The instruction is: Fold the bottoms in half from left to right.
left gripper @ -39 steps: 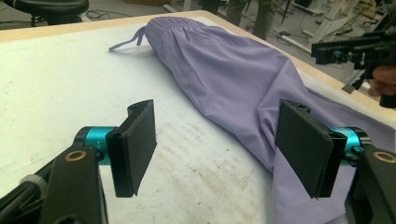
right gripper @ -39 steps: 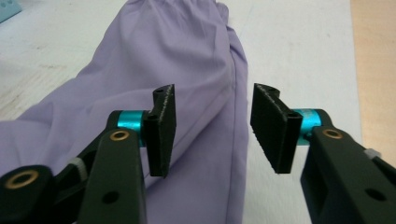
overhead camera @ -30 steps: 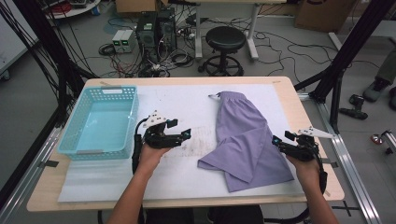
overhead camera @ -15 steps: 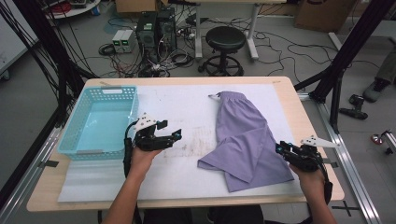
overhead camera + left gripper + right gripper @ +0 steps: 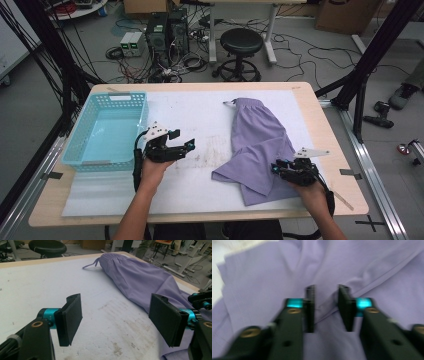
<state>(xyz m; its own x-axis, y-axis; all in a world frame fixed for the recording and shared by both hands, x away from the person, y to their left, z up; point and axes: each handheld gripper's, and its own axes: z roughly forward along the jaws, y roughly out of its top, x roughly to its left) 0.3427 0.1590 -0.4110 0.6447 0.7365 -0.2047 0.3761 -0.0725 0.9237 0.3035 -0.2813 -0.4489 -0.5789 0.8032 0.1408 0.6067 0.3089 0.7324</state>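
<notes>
A purple garment (image 5: 260, 145) with a drawstring waistband lies on the white mat (image 5: 200, 110), with its waistband at the far end. My right gripper (image 5: 276, 168) is at the garment's near right part and points left. In the right gripper view its jaws (image 5: 325, 307) have just been closing and stand narrow over a fold of the purple cloth (image 5: 262, 277), with a gap still between the pads. My left gripper (image 5: 183, 141) hovers over the bare mat left of the garment (image 5: 140, 282). Its jaws (image 5: 117, 315) are wide open with nothing between them.
A light blue plastic basket (image 5: 80, 135) sits empty at the table's left. The wooden table edge (image 5: 320, 125) runs just right of the garment. A black stool (image 5: 241, 42) and tangled cables are on the floor beyond the far edge. Black frame posts stand at both sides.
My right hand has slid left onto the garment's near right part and its jaws have narrowed. The left hand has shifted slightly left and its jaws stay wide.
</notes>
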